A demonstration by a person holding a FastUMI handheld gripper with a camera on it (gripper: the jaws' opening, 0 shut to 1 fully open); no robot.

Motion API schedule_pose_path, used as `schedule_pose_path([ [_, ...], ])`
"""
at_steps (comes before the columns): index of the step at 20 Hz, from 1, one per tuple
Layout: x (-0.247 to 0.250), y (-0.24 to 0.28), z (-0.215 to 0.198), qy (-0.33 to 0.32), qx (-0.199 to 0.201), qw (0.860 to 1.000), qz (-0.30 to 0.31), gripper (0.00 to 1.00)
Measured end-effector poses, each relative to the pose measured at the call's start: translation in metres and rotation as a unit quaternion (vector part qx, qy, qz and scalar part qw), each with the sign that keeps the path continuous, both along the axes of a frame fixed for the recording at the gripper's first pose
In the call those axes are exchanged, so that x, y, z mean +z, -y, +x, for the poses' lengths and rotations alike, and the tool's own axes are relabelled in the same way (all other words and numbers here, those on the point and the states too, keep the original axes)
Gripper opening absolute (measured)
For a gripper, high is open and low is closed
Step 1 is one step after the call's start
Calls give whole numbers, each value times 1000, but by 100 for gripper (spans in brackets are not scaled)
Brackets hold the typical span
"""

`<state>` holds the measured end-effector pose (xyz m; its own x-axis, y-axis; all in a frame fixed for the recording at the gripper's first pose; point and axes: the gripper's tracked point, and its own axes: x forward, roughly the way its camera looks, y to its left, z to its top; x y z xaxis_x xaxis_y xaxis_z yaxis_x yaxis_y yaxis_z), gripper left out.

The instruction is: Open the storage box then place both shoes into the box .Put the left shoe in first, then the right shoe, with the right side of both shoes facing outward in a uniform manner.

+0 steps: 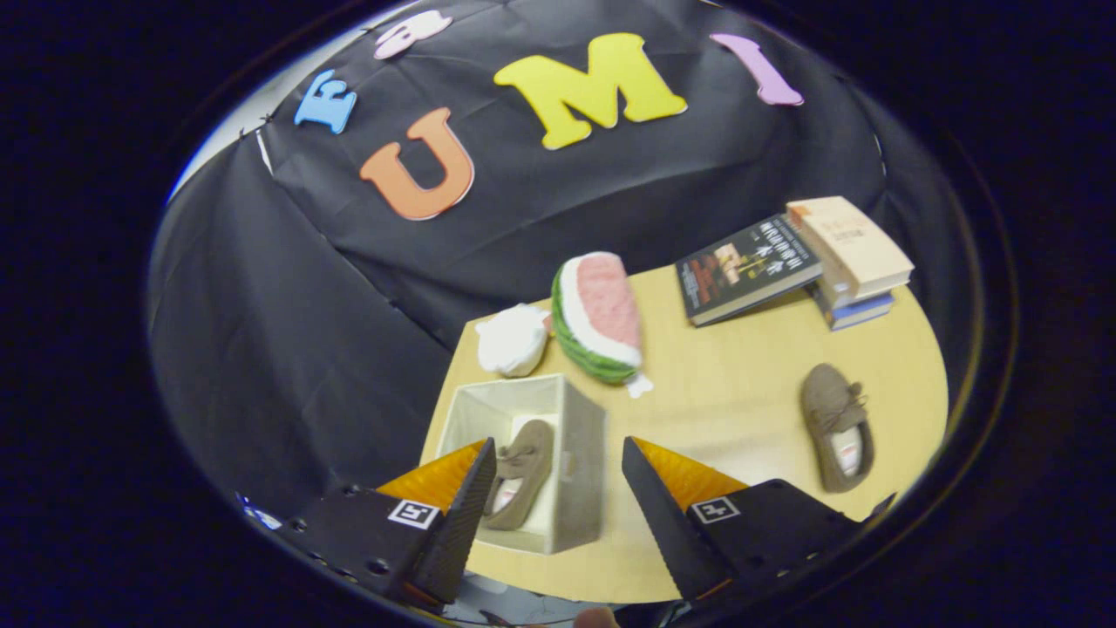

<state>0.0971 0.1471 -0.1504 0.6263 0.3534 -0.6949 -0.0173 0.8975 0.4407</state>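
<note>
An open pale fabric storage box (582, 436) stands on the wooden table (724, 392), just ahead of my fingers and partly between them. One brown moccasin shoe (520, 475) lies inside it, close to my left finger. A second brown moccasin shoe (837, 427) lies flat on the table well to the right, beyond my right finger. My gripper (558, 471) hovers above the box, open, with nothing pressed between its fingers.
A plush watermelon slice (597, 318) and a white soft toy (513, 340) lie just behind the box. Several books (850, 253) are stacked at the table's far right, one dark book (745, 266) leaning against them. Black cloth hangs behind and left of the table.
</note>
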Motion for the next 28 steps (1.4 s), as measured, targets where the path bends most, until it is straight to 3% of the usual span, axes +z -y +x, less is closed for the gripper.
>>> schedule_pose_path([
  [7, -40, 185, 1, -24, -32, 997, -73, 89],
  [12, -108, 267, -7, -72, -23, 989, -128, 89],
  [16, -158, 280, -15, -109, 22, 982, -149, 89],
  [24, -233, 281, -16, -168, 48, 974, -143, 91],
  [28, -249, 281, -16, -193, 33, 973, -123, 49],
])
